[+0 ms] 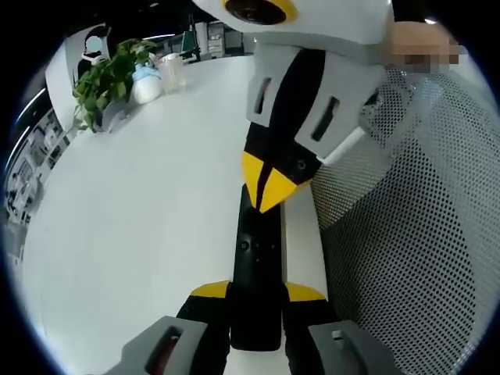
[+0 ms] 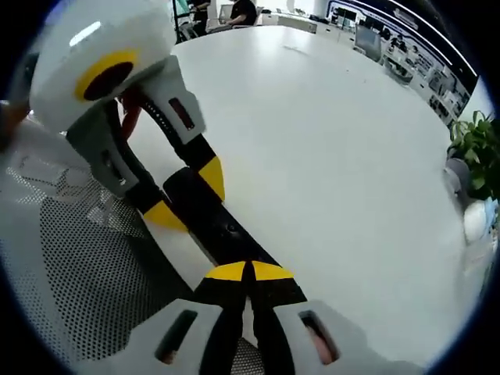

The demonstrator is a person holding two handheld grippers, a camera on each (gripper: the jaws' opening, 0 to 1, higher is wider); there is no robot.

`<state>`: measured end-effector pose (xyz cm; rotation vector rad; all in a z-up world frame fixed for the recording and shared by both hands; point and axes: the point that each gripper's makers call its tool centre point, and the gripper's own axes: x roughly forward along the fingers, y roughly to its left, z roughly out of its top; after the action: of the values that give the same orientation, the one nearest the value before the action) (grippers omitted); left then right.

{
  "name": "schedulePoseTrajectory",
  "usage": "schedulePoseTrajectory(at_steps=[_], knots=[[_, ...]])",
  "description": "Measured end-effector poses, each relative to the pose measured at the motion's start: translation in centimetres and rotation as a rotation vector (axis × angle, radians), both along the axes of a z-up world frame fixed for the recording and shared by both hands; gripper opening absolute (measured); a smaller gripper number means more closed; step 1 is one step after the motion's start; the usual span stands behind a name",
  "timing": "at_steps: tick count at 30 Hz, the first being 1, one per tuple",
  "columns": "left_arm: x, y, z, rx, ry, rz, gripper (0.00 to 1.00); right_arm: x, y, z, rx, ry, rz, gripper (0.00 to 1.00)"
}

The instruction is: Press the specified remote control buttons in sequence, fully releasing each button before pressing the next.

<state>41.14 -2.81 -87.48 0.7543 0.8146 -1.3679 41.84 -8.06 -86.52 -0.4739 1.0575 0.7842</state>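
Observation:
A slim black remote control [image 1: 254,250] lies along the near edge of the white table [image 1: 141,219]. My left gripper [image 1: 258,291] is shut on its near end, one yellow-tipped jaw on each side. Coming down from above, my right gripper [image 1: 269,187] is shut, its joined yellow tips resting on the remote's far end, above a cluster of small buttons. In the right gripper view, the right gripper [image 2: 250,271] has its tips together on the remote control [image 2: 226,230], and the left gripper [image 2: 187,195] clamps the other end from the upper left.
A grey mesh chair back [image 1: 414,234] stands close beside the table edge, also seen as the chair [image 2: 86,266]. At the far side of the table are a potted plant [image 1: 109,82], a white pot [image 1: 146,84] and a clear cup [image 1: 173,72]. A person [image 2: 242,12] sits far off.

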Motion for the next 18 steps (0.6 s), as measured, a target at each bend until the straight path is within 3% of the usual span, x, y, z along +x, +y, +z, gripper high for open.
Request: schedulePoseTrajectory(at_steps=[11,18], knots=[[0.03,-0.03,-0.02,-0.001,-0.001,-0.003,0.25,0.06,0.00,-0.01,0.027,0.034,-0.045,0.00],[-0.01,-0.05,0.01,0.001,-0.003,-0.010,0.25,0.24,0.22,0.00,0.023,0.010,-0.025,0.00]])
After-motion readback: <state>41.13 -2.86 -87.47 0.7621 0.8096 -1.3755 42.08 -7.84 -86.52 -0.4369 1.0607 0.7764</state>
